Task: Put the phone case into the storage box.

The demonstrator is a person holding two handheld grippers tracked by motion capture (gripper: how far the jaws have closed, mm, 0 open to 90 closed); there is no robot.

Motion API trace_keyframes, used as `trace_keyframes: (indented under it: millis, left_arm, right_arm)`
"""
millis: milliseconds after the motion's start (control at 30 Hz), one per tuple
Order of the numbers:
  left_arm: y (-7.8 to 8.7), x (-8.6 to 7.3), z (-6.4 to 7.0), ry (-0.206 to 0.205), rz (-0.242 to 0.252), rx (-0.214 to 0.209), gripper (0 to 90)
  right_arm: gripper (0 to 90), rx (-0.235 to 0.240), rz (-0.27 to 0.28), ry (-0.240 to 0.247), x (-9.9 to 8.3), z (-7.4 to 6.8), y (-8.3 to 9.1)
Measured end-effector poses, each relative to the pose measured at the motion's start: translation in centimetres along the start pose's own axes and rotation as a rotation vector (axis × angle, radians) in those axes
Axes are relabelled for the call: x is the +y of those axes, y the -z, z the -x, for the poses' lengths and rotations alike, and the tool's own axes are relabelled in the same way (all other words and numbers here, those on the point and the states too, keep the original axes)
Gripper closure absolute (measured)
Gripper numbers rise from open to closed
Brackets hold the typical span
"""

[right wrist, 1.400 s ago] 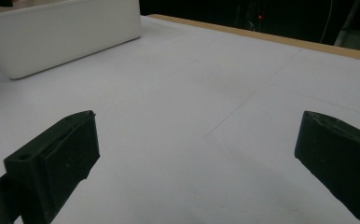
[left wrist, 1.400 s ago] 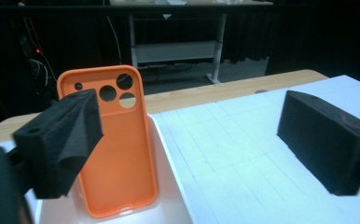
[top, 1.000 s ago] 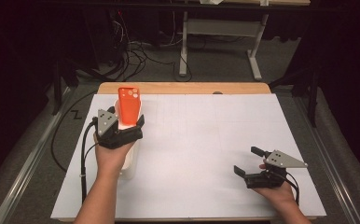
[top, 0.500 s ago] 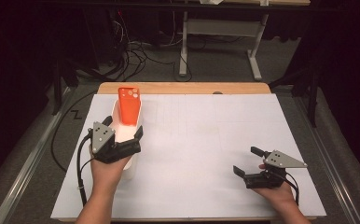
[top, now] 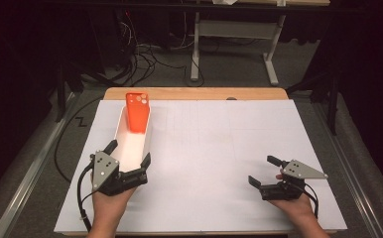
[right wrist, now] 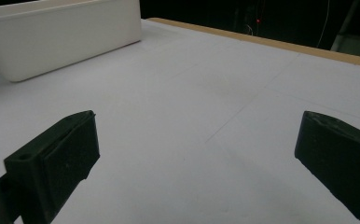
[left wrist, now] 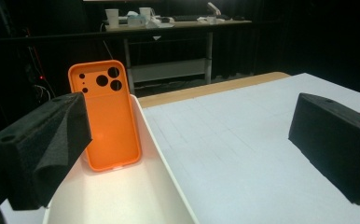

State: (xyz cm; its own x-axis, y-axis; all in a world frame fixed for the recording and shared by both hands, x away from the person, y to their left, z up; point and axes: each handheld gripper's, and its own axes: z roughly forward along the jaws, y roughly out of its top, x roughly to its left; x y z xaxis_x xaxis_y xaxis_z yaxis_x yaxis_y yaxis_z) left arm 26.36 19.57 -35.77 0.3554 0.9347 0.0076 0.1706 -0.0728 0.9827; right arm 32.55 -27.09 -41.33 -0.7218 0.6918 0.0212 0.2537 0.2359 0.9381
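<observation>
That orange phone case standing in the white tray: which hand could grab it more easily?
The left. The left gripper sits open at the white tray's near end, facing the orange phone case; the right gripper rests far across the table.

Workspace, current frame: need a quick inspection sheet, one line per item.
Surface: white sheet over wooden table.
Job's things: orange phone case leaning upright at far end of white tray.
Clutter: nothing seen.
Grippers: left gripper open, jaws either side of the tray's near end; right gripper open, holding nothing.
Cables: black cable trails from left gripper; more on floor.
Surroundings: dark room, desk frame behind.
</observation>
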Motion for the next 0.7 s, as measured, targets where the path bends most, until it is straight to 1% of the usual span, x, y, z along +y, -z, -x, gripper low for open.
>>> trace_keyframes:
  millis: [133,200,267,433,600,700]
  left_arm:
    - [0.27,-0.58,-0.22,0.007,0.01,-0.005,0.0]
    - [0.19,-0.74,-0.14,-0.008,0.005,-0.002,0.0]
    - [0.13,-0.76,-0.14,0.003,0.002,-0.011,0.0]
    - [0.03,-0.86,0.18,0.008,-0.01,-0.027,0.0]
    - [0.07,-0.86,0.36,0.0,-0.012,-0.029,0.0]
    - [0.08,-0.85,0.37,0.008,-0.013,-0.032,0.0]
  right_arm:
    - [0.1,-0.004,-0.003,-0.001,0.01,-0.01,-0.08]
    - [0.1,-0.007,-0.002,-0.003,0.05,0.03,-0.04]
    - [0.1,-0.01,-0.001,-0.004,0.05,0.05,-0.02]
    - [0.1,-0.013,-0.001,-0.005,0.02,0.11,0.07]
    - [0.1,-0.013,0.006,-0.008,0.05,0.16,0.19]
    - [0.1,-0.013,0.007,-0.008,0.06,0.18,0.22]
